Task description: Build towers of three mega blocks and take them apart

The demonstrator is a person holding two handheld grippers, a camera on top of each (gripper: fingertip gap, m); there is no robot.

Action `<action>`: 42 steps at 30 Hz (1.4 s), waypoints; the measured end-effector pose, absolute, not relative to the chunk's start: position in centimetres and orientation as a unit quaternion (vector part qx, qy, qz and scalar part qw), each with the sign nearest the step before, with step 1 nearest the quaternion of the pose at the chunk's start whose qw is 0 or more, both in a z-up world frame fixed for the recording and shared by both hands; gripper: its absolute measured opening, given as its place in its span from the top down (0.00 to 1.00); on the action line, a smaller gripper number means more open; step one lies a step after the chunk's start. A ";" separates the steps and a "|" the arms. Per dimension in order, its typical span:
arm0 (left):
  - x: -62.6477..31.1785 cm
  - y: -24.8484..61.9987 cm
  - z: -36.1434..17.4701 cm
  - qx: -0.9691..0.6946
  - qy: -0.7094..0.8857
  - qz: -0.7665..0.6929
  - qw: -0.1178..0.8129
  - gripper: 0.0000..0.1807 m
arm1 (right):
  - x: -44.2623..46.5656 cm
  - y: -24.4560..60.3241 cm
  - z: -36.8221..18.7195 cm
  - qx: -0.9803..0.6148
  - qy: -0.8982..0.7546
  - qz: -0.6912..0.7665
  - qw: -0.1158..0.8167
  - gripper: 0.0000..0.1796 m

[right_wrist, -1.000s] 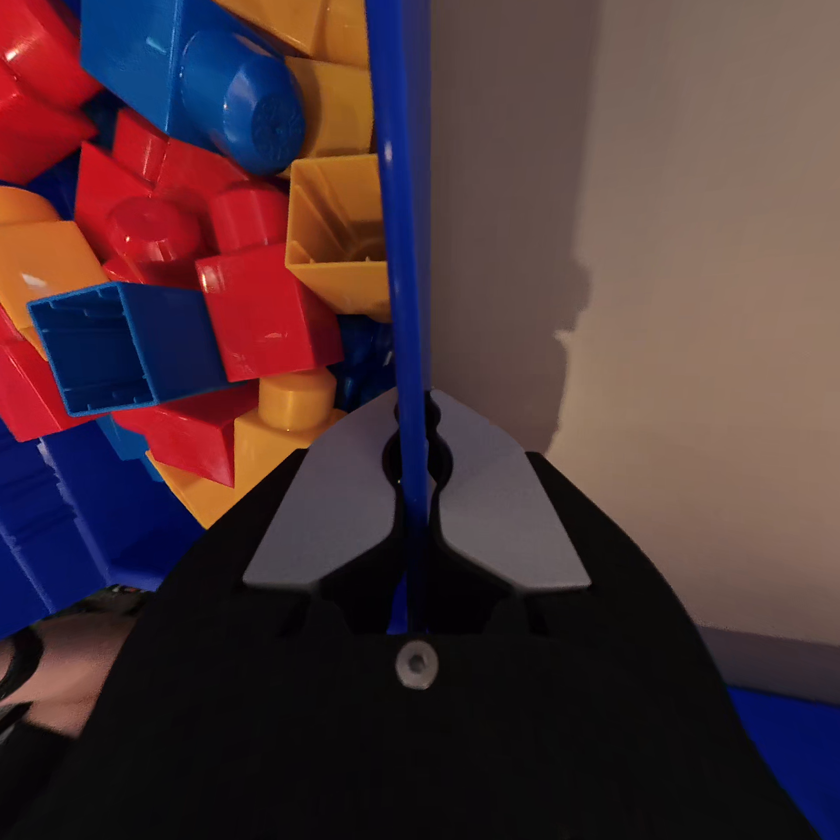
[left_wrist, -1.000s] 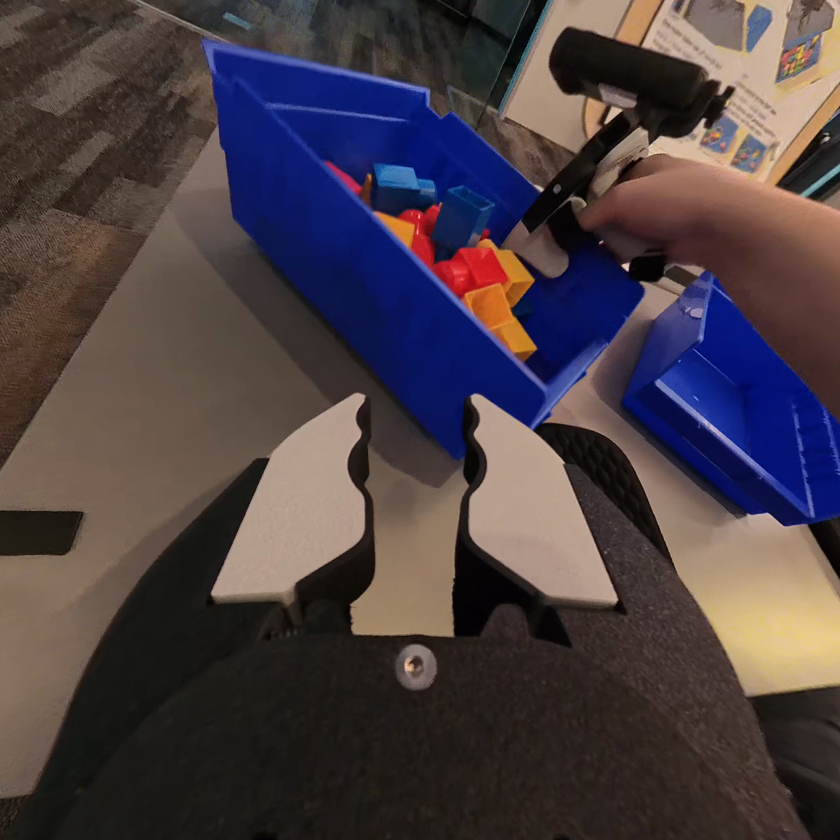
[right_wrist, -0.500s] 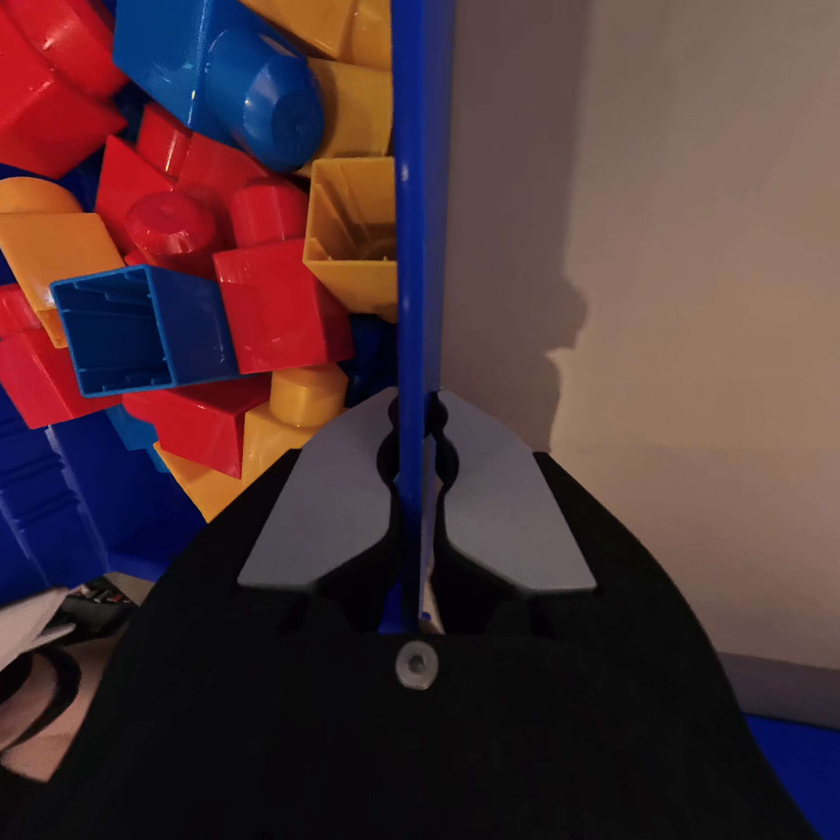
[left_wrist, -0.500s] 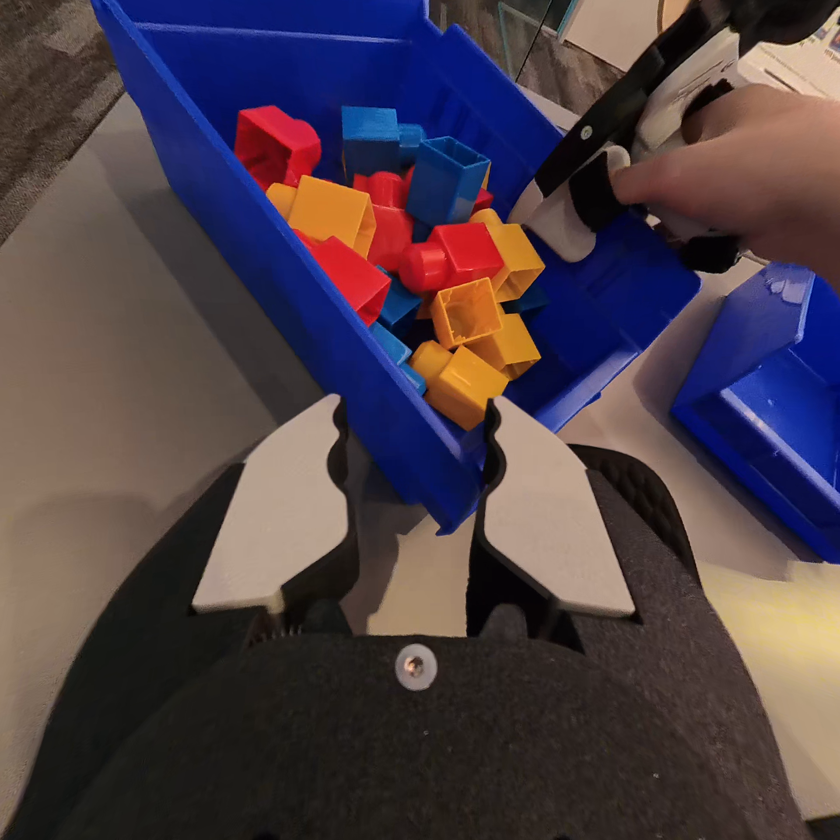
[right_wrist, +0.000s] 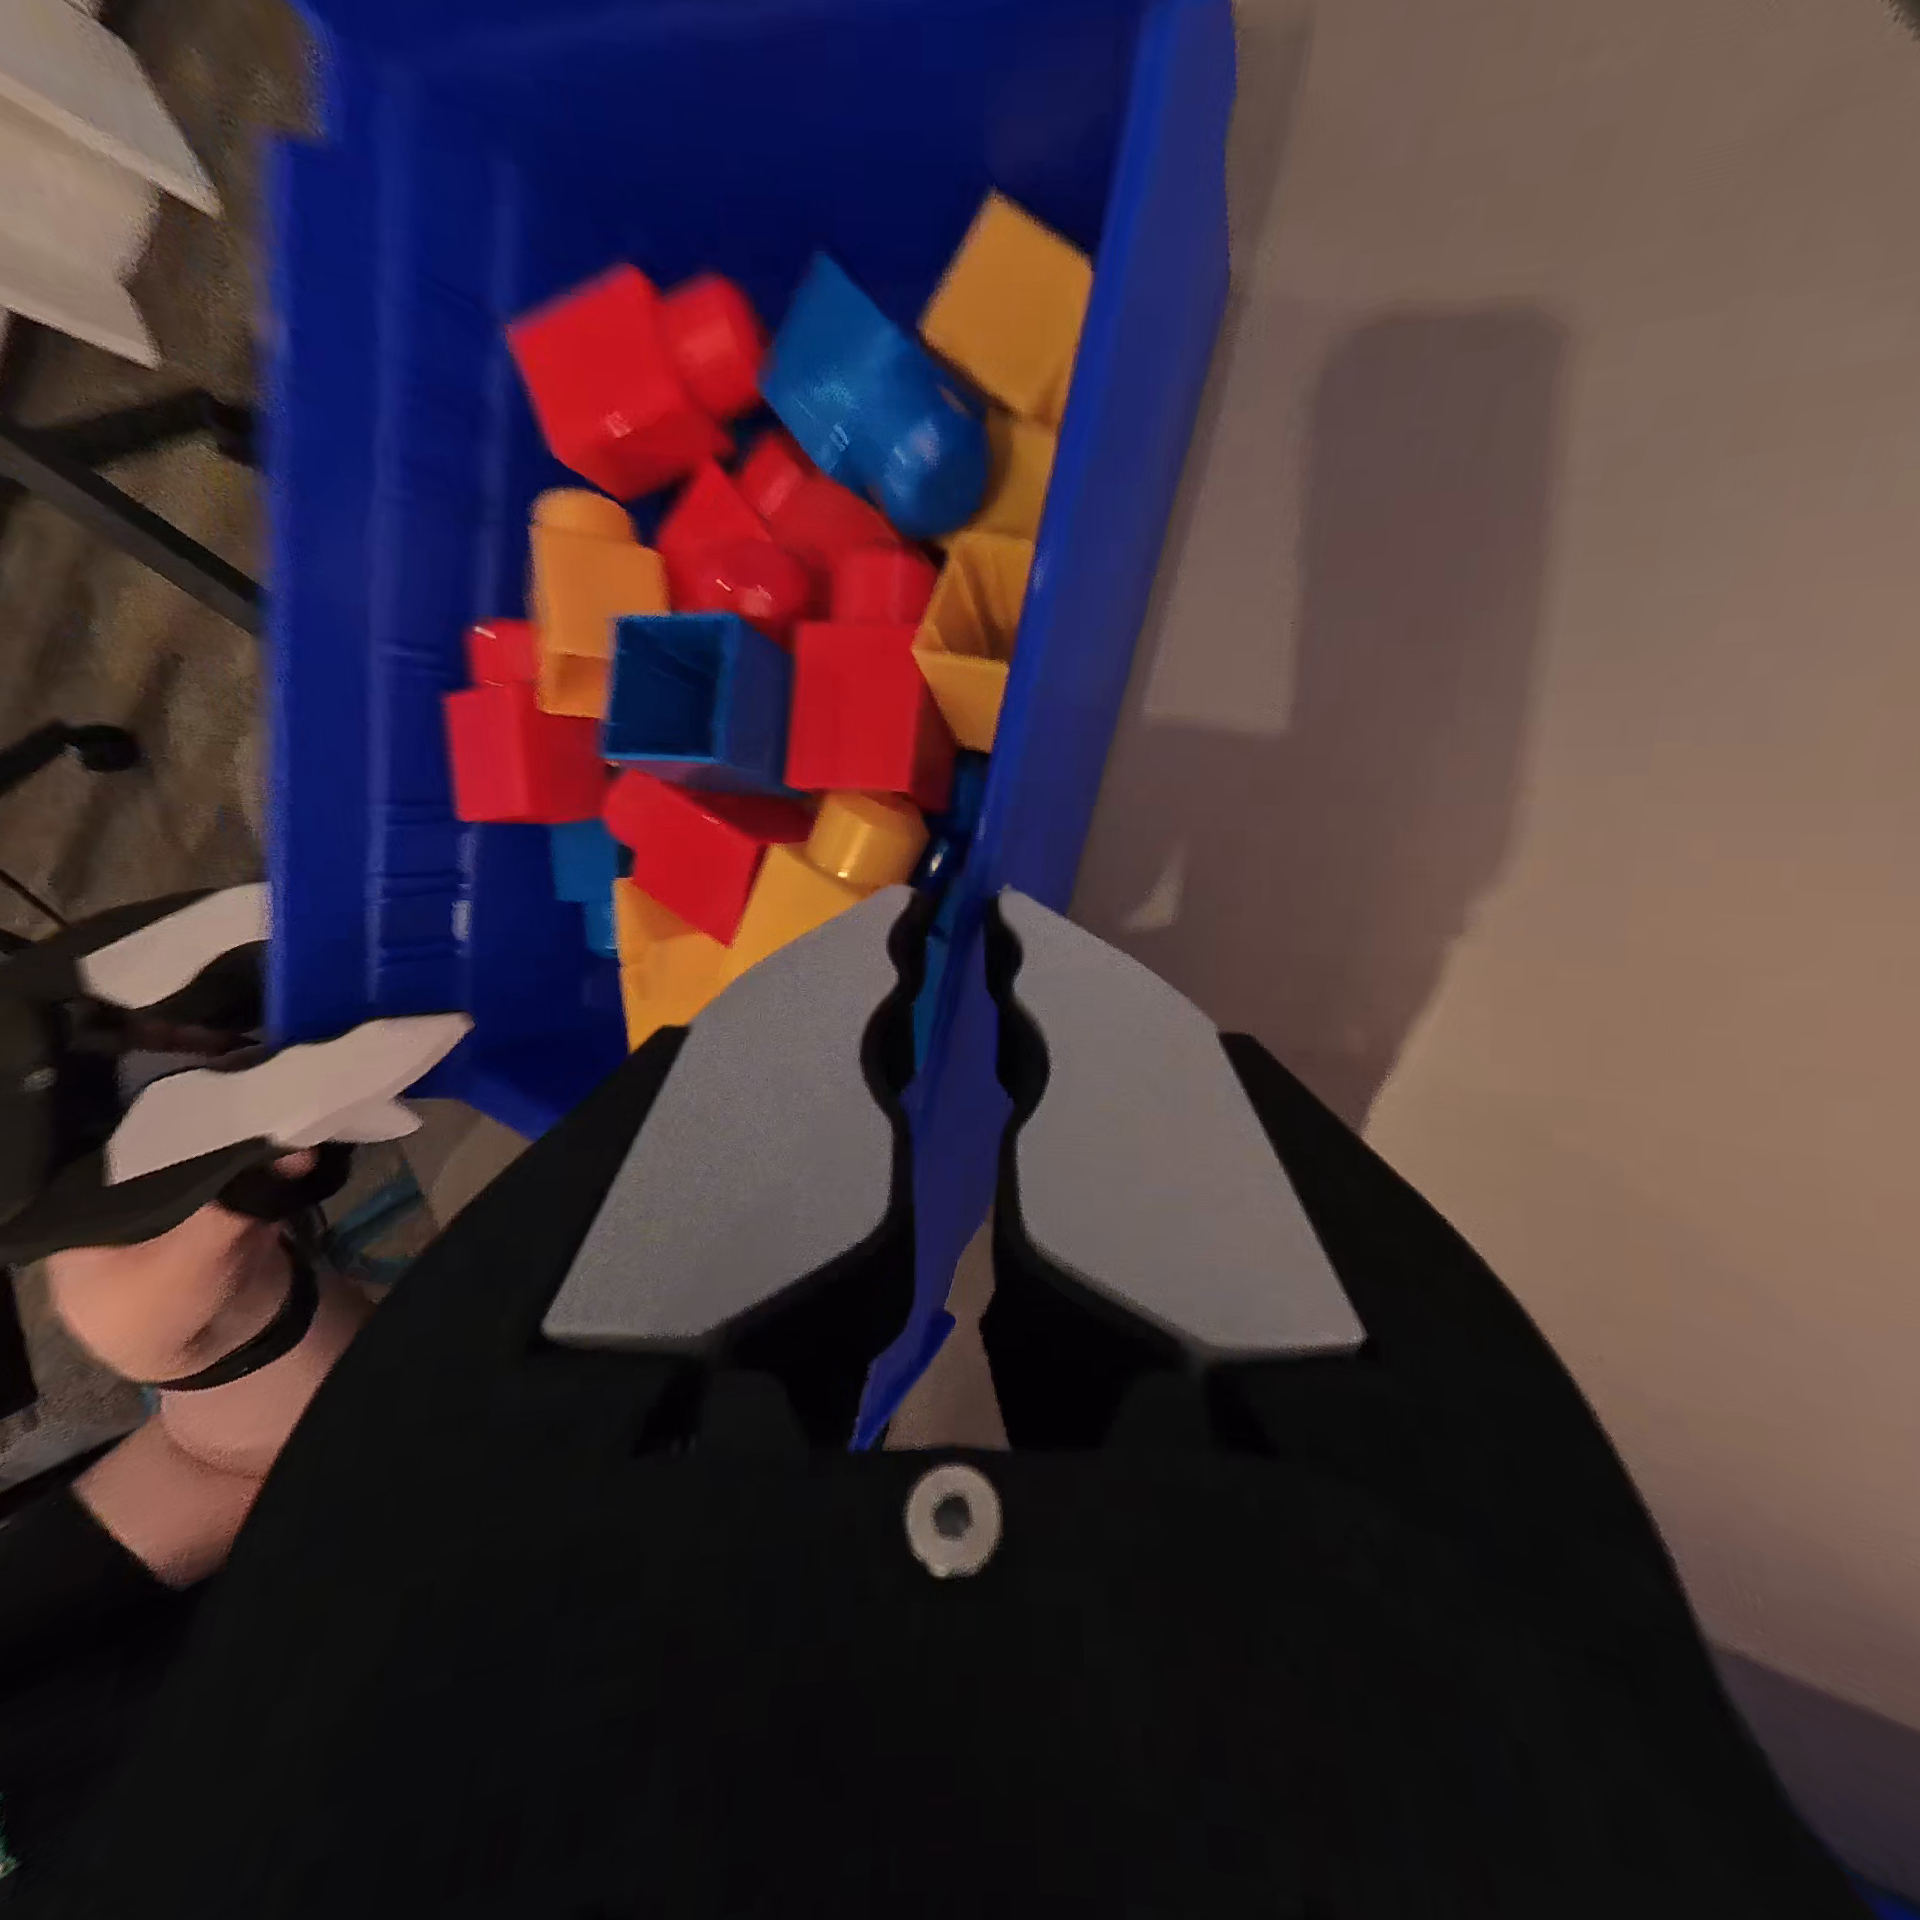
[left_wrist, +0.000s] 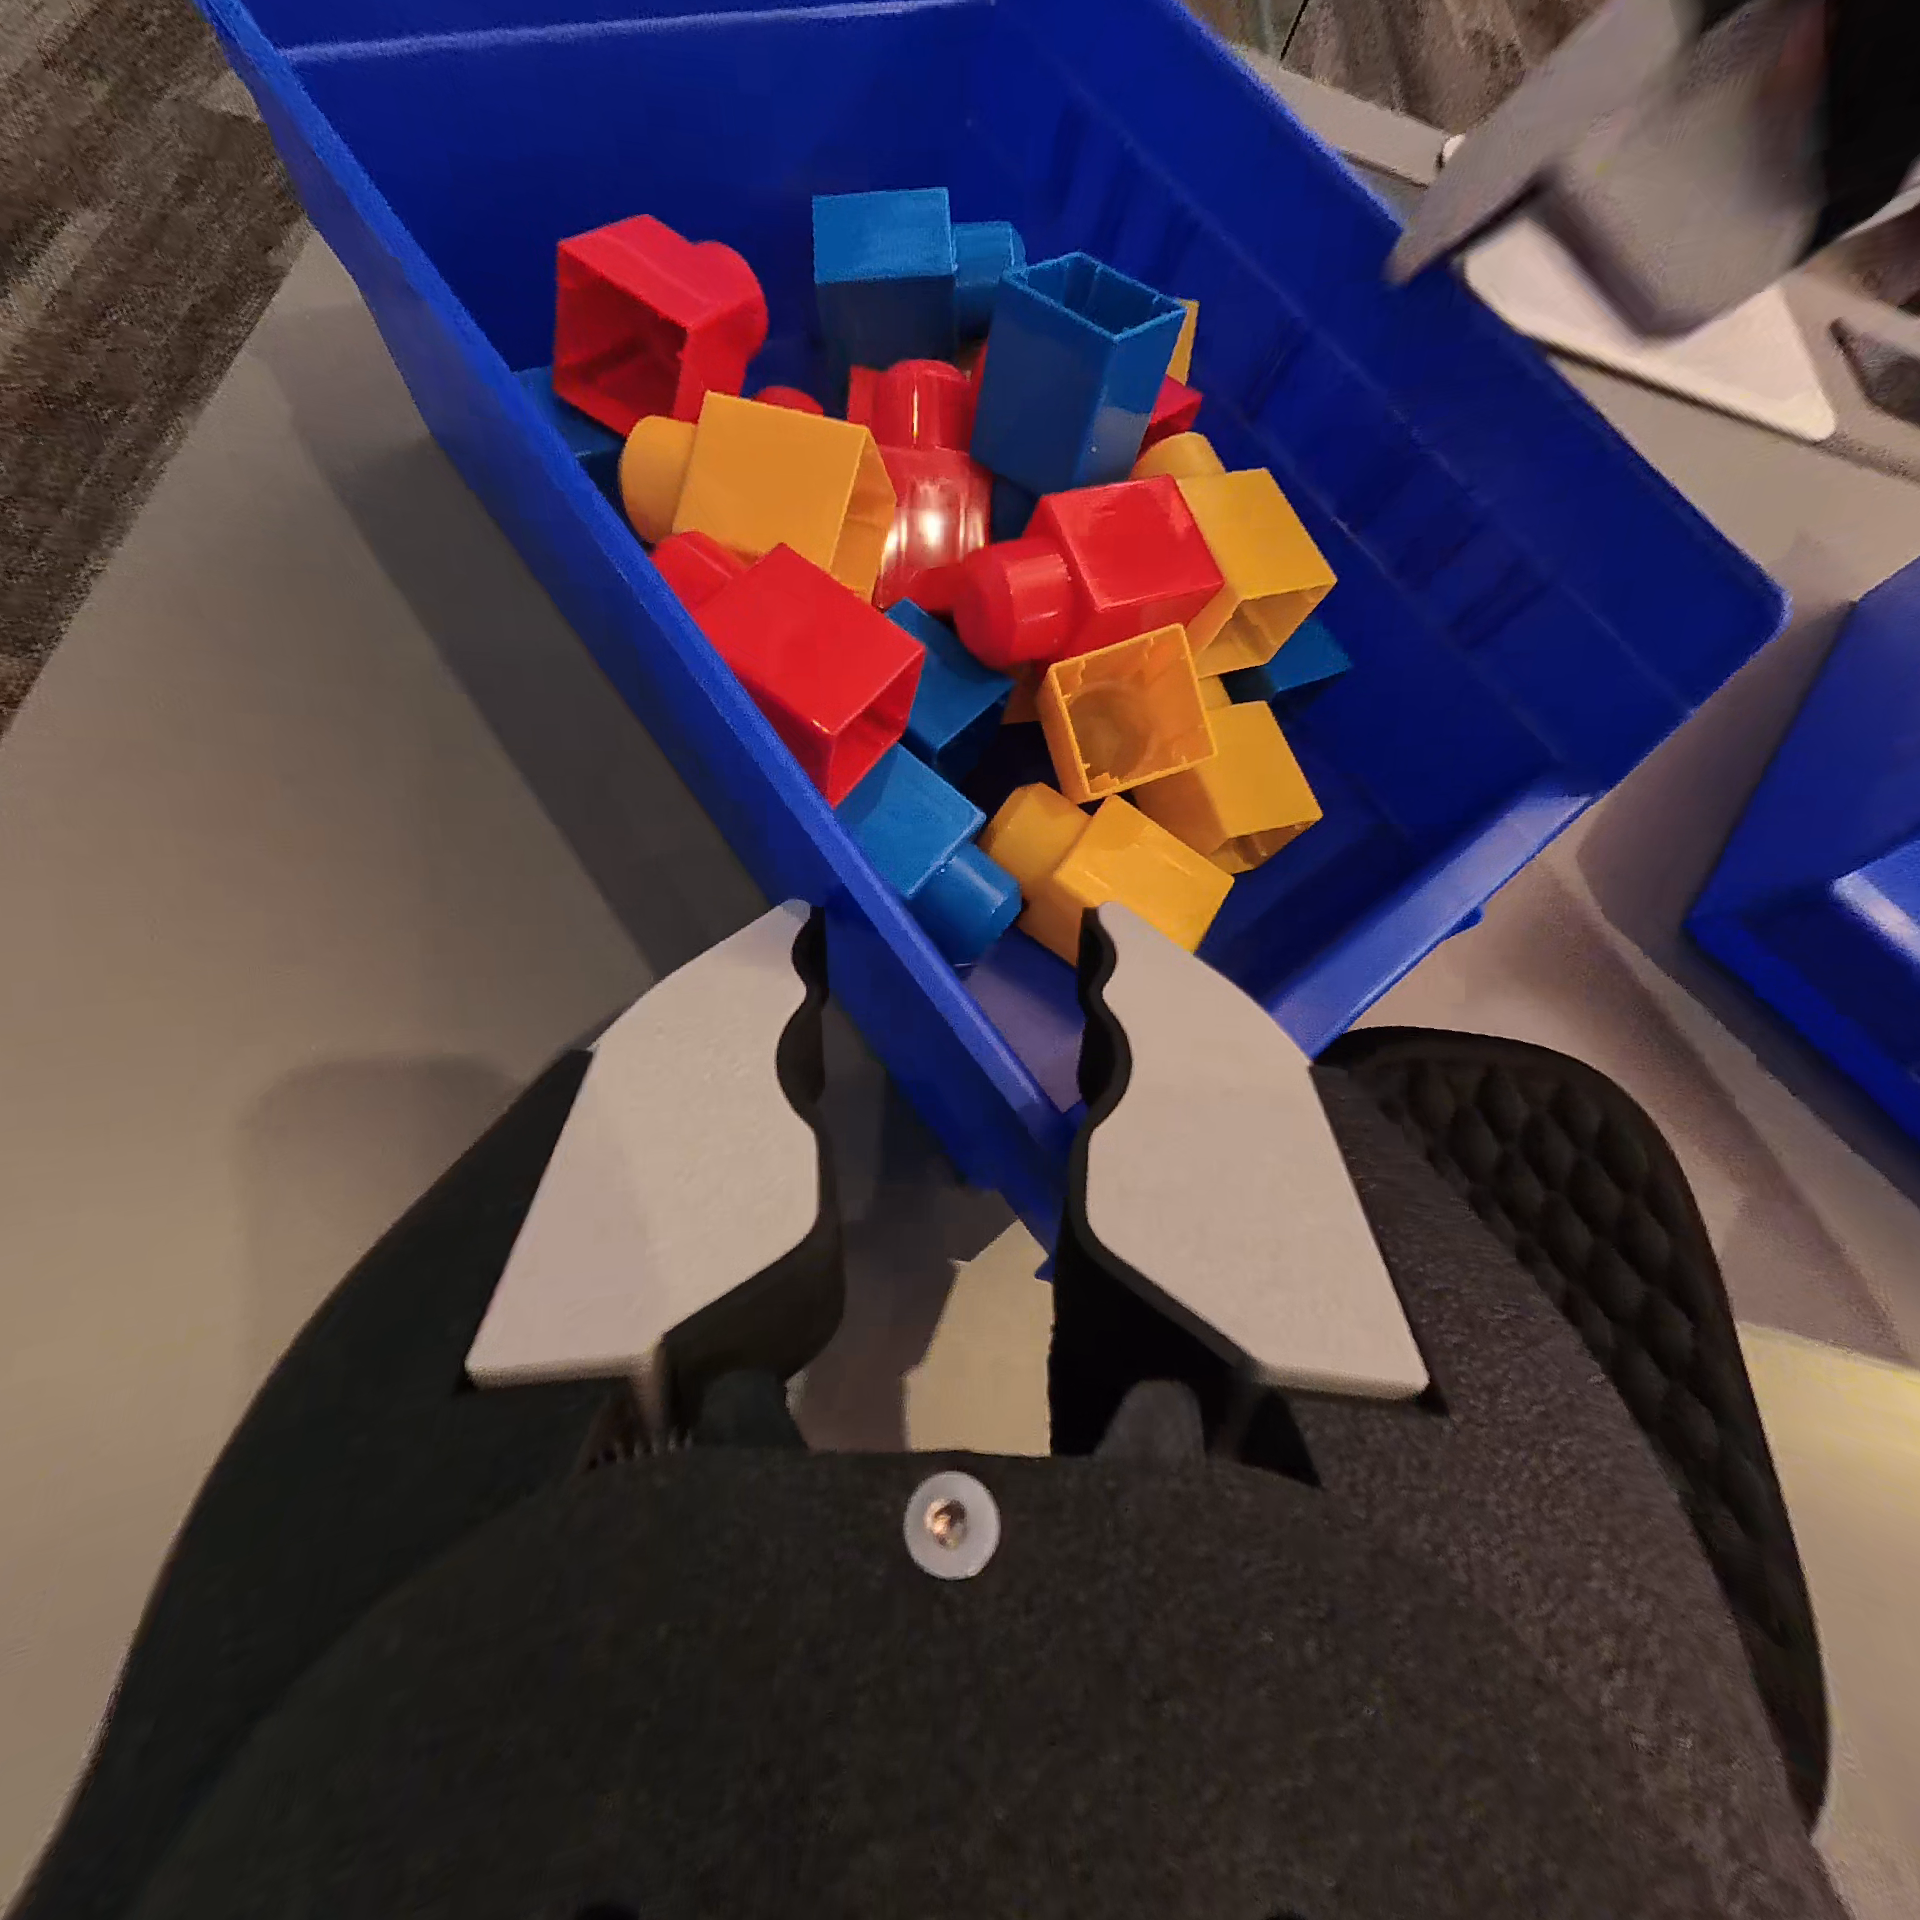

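Note:
A blue bin point(left_wrist: 1455, 540) holds several red, yellow and blue mega blocks, among them a red one point(left_wrist: 821, 665) and a yellow one point(left_wrist: 1132, 883). My left gripper point(left_wrist: 945, 914) is open and straddles the bin's near corner, one finger outside the wall and one inside. No block is in its grasp. My right gripper point(right_wrist: 956, 896) has the bin's side wall point(right_wrist: 1101, 520) running loosely between its pads, with a dark gap on the left side. It shows blurred at the far right rim in the left wrist view point(left_wrist: 1621, 177). The left gripper point(right_wrist: 353, 971) shows at the bin's other side.
A second blue bin point(left_wrist: 1839, 831) stands to the right on the grey table point(left_wrist: 260, 831). Patterned carpet point(left_wrist: 104, 260) lies beyond the table's left edge. A person's hand point(right_wrist: 177, 1309) holds the left gripper. The grippers' ends are close to 20 centimeters from one another.
My left gripper moved forward onto the bin's corner and its jaws narrowed a little. My right gripper loosened its hold on the bin wall and slid back along it towards the wall's end.

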State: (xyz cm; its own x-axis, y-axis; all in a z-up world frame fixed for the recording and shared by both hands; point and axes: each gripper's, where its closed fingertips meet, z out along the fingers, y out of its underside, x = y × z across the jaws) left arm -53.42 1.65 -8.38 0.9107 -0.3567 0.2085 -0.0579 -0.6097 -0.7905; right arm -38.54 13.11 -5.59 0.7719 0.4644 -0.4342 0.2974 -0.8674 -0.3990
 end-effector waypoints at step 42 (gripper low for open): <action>-67.1 11.5 -9.8 -0.919 0.202 -0.080 0.329 0.68 | -3.5 -12.1 -2.5 -0.894 -0.048 0.045 0.443 1.00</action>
State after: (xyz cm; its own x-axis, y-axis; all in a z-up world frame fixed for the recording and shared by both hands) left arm -67.09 11.46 -9.78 0.9053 -0.4245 0.0132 -0.3195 -0.7013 -0.6372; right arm -3.53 -12.09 -2.45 0.9913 0.1262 -0.0386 0.0458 -0.6034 -0.7961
